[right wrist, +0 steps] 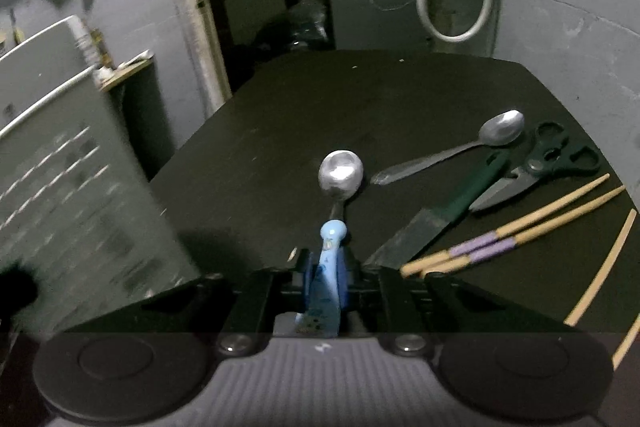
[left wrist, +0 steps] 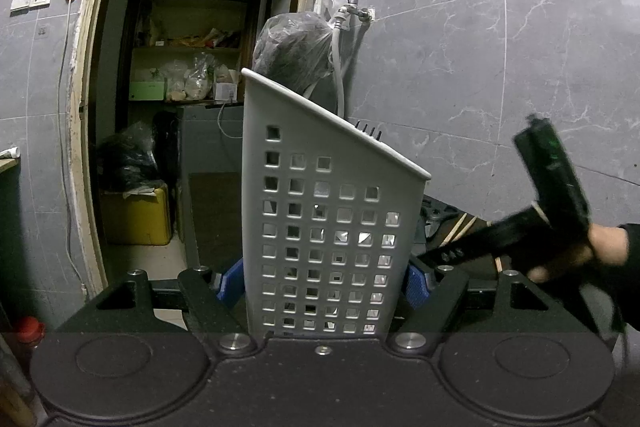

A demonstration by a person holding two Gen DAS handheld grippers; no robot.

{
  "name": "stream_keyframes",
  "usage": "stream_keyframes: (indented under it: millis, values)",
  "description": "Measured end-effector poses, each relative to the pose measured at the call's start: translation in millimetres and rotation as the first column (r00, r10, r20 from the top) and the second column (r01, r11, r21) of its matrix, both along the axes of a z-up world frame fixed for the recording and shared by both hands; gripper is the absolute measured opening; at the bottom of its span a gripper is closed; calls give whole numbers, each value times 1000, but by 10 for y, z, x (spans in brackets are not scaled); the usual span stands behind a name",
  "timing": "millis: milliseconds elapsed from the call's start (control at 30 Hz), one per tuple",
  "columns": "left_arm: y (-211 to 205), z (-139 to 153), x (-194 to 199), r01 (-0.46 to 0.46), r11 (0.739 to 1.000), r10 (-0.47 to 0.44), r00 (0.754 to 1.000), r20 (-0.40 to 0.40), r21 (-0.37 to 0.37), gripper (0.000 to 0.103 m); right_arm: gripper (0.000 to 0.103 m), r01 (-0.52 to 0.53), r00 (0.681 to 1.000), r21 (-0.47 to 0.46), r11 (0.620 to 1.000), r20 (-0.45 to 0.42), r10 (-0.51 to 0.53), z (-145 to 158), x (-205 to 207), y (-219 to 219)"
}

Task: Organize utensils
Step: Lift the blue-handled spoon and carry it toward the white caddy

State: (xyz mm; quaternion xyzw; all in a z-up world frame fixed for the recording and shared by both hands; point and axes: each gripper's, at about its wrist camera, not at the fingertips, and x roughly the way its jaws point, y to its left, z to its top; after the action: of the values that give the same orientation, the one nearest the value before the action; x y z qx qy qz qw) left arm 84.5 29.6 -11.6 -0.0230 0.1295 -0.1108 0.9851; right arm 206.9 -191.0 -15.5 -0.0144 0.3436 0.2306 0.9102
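My left gripper (left wrist: pixel 324 283) is shut on a white perforated utensil holder (left wrist: pixel 328 227), with the blue pads (left wrist: pixel 230 285) pressing its two sides. The holder stands upright, and dark tines (left wrist: pixel 368 130) poke above its slanted rim. In the right wrist view the holder (right wrist: pixel 60 167) is blurred at the left. My right gripper (right wrist: pixel 324 279) is shut on the blue handle of a spoon (right wrist: pixel 330 251). The spoon's metal bowl points forward above the dark table (right wrist: pixel 320 99). In the left wrist view the right gripper (left wrist: pixel 440 255) and the person's hand (left wrist: pixel 604 243) are to the right of the holder.
On the table's right side lie a metal spoon (right wrist: pixel 460 151), a green-handled knife (right wrist: pixel 440 219), dark scissors (right wrist: pixel 536 167) and several chopsticks (right wrist: pixel 520 227). A doorway with cluttered shelves (left wrist: pixel 188 39) is behind. A tap with a hose (left wrist: pixel 348 11) hangs on the grey tiled wall.
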Motion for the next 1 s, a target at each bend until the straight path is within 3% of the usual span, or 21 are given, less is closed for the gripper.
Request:
stream_keyframes:
  millis: [567, 633, 700, 867, 1000]
  values:
    - [16, -17, 19, -2, 1000, 2, 1000, -3, -5, 77, 14, -124, 992, -78, 989, -21, 123, 103, -1159, -215]
    - [14, -13, 18, -2, 1000, 2, 1000, -3, -3, 77, 19, -147, 989, -81, 986, -23, 146, 116, -1204, -201]
    - [17, -14, 20, -1, 1000, 1, 1000, -3, -3, 77, 44, -150, 989, -74, 986, -16, 149, 116, -1136, -224]
    - [13, -14, 18, -2, 1000, 2, 1000, -3, -3, 77, 58, -135, 991, -21, 991, -7, 135, 131, -874, -241]
    - [15, -12, 19, -1, 1000, 1, 1000, -4, -3, 77, 57, -137, 990, -1, 991, -12, 137, 92, -579, -207]
